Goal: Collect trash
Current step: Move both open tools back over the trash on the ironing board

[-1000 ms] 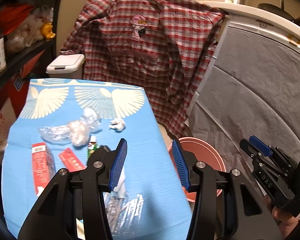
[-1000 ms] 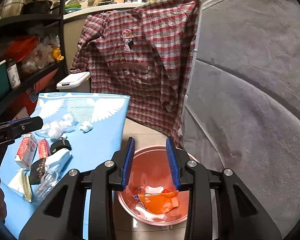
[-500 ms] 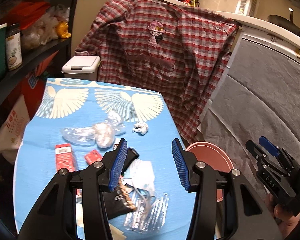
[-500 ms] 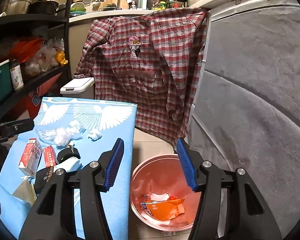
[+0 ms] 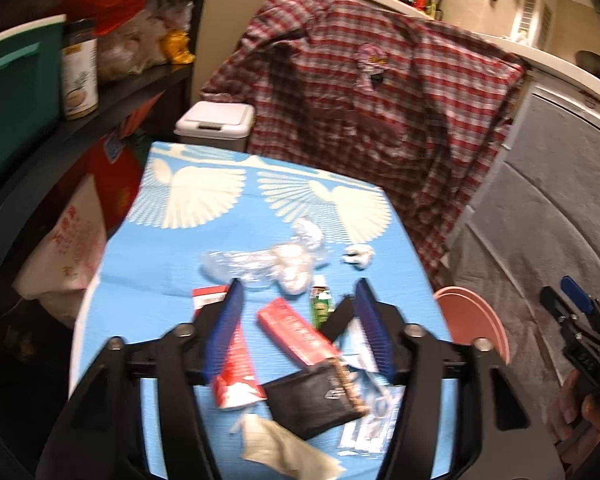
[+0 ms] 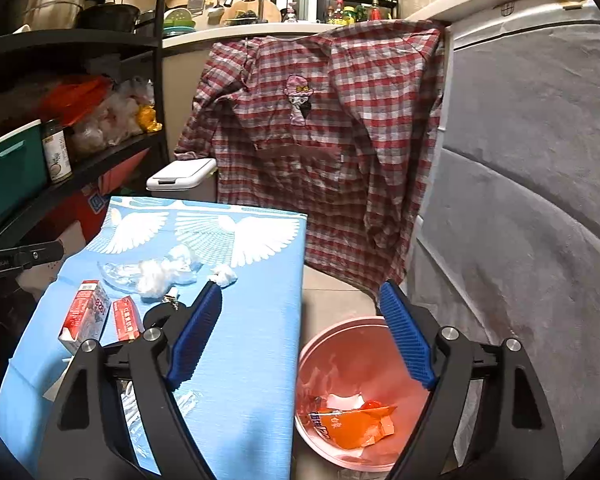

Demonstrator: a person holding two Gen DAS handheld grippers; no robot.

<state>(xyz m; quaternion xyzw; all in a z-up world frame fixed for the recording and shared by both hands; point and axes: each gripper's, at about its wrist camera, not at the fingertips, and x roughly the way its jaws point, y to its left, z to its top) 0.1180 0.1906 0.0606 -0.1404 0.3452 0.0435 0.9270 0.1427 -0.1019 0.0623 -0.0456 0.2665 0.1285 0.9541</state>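
Left wrist view: the left tool [image 5: 298, 328] hangs over the bench [image 5: 172, 248], which wears a blue cloth printed with white wings. Its jaws are spread and have just been opening wider; no pad presses on anything, though a red carton [image 5: 296, 334] lies on the cloth between them. Around it is more trash: a second red and white carton [image 5: 236, 372] partly behind the left finger, a black packet [image 5: 314, 396], a small green bottle [image 5: 320, 304], crumpled clear plastic [image 5: 260, 264], a white paper wad [image 5: 358, 257] and a beige scrap [image 5: 284, 448] at the bottom edge. The picture is blurred, so no label can be read. A pink bowl [image 5: 474, 320] shows only its rim past the right edge of the bench. The right tool [image 5: 576, 320] enters at the far right, cut off by the frame, with a hand [image 5: 576, 408] below it.

Right wrist view: the right tool [image 6: 300, 336] is spread wide, with nothing between the pads; its jaws have just been opening. Below it the pink bowl [image 6: 352, 328] stands on the floor just beside the bench [image 6: 260, 320] and holds a torn orange wrapper [image 6: 352, 424] with white scraps. The tool's left arm hides part of the trash on the cloth. A plaid shirt [image 6: 320, 152] hangs behind.
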